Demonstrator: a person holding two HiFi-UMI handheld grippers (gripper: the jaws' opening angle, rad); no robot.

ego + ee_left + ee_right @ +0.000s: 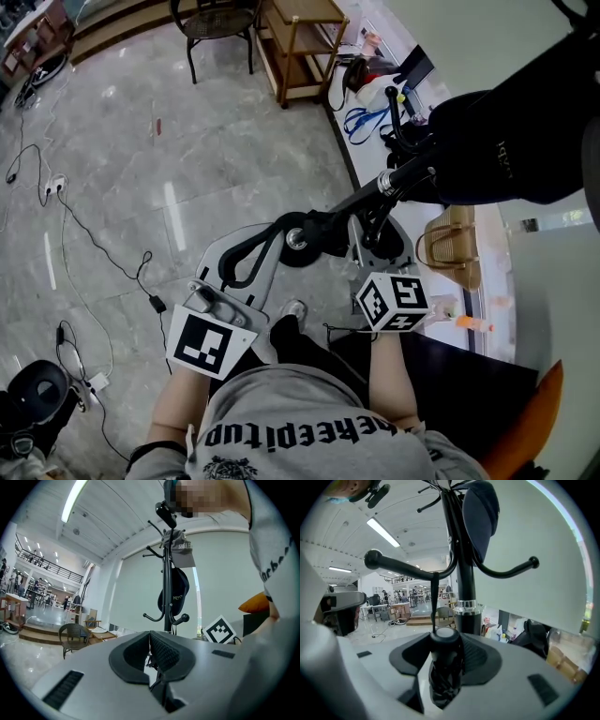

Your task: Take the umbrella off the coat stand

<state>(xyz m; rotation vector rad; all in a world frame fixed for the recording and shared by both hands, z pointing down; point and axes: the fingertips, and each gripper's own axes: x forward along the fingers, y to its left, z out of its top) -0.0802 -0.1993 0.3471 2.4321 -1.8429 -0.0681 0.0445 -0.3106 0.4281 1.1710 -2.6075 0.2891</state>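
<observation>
Right gripper (446,639): my jaws stand wide, pads pressed on the folded black umbrella (445,677). It sits upright between them with its round cap at the tips. Its strap (435,599) runs up to a hook arm (403,566) of the coat stand (465,585), whose pole is just behind the jaws. Left gripper (150,637): jaws together, nothing between them, stand ahead.

Bright, even indoor light. Ceiling strip light (74,499) glows in the upper left of the left gripper view. Marble floor (141,141) shows streaky glare. Gripper views are fisheye-warped with black corners. Coat stand (464,573) is backlit and near-black.
</observation>
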